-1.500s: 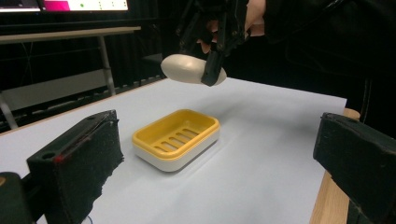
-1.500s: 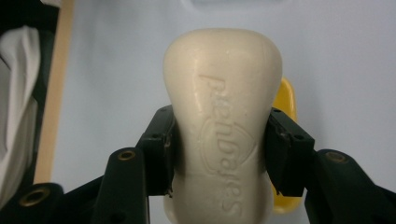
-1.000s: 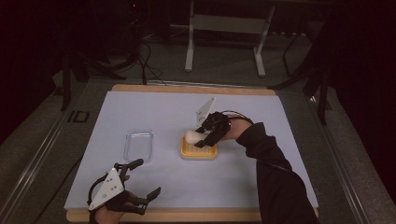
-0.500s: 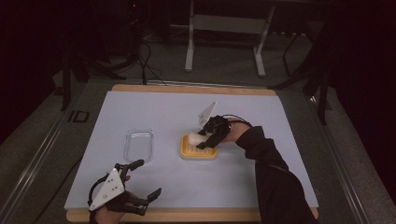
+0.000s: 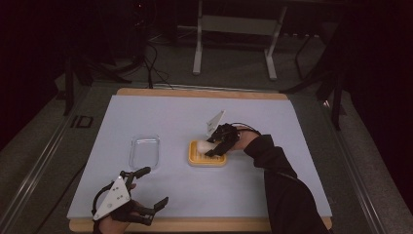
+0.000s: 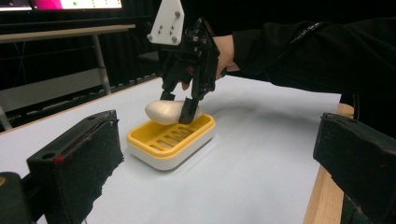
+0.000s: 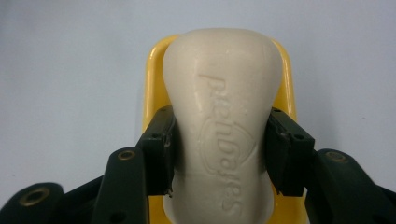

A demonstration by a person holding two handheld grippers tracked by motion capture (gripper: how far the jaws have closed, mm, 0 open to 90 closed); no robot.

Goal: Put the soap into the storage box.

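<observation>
So the pale cream bar of soap (image 7: 222,140) is pinched on both long sides by the right gripper (image 5: 215,146), jaws pressed tight against it. It's held just over the yellow slatted soap dish with the white base (image 6: 172,140), tilted a bit, and whether it's touching the tray can't be told. That dish is sat near the middle of the light blue table mat (image 5: 170,117). A clear plastic lid-like tray (image 5: 144,151) is seen well off to the dish's left. The left gripper (image 5: 149,185) is kept at the near edge, jaws spread wide with nothing between them
</observation>
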